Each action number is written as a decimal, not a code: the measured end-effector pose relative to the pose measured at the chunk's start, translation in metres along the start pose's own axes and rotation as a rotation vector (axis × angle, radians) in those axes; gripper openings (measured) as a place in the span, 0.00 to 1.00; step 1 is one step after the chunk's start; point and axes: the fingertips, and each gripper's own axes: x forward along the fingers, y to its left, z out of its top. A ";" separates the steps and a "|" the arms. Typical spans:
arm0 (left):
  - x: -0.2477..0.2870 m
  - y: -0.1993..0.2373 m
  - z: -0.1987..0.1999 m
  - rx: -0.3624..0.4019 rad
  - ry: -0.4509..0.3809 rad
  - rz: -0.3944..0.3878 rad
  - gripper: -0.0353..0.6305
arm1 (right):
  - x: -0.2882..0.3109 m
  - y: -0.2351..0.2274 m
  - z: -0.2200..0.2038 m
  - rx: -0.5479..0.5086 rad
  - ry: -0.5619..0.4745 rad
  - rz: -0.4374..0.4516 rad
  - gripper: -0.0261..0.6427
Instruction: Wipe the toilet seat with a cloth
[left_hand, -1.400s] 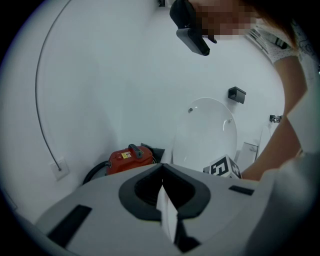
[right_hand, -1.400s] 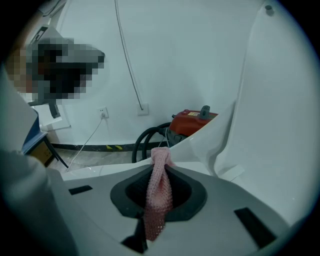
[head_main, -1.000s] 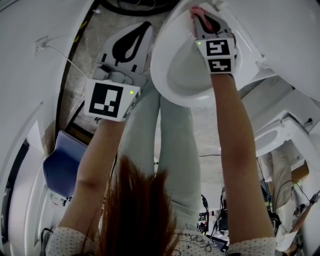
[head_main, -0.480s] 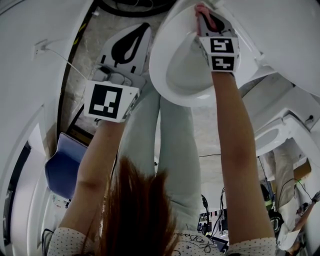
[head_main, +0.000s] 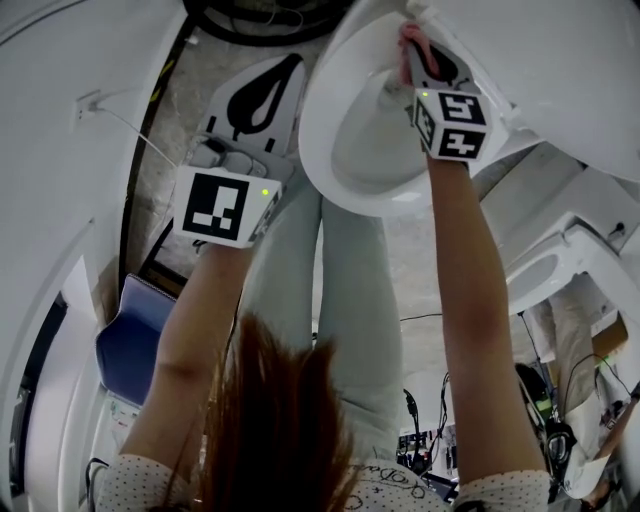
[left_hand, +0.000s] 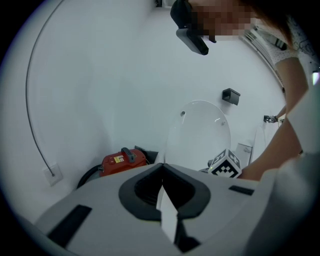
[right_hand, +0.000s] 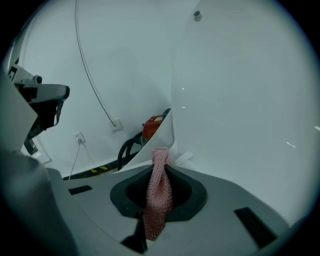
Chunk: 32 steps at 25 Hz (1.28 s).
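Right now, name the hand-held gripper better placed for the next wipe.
Right. The right hand-held gripper is shut on the pink cloth at the toilet seat; the left hand-held gripper is shut, empty, off to the side.

The pink open-knit cloth (right_hand: 159, 192), bunched into a narrow upright strip and pinched between the jaws of the right gripper (head_main: 418, 58), reaches with its top end the rear rim of the white oval toilet seat (head_main: 318, 130) at the head view's upper centre

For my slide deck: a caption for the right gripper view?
Right gripper, shut on a pink cloth, close beside the raised toilet lid.
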 end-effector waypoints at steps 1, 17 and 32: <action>0.000 -0.001 0.005 0.004 -0.006 -0.004 0.06 | -0.008 -0.002 0.003 0.025 -0.018 -0.009 0.11; -0.042 -0.025 0.127 0.079 -0.087 -0.106 0.06 | -0.193 0.027 0.150 0.218 -0.409 -0.121 0.11; -0.106 -0.080 0.247 0.080 -0.176 -0.172 0.06 | -0.344 0.069 0.250 0.164 -0.453 -0.230 0.12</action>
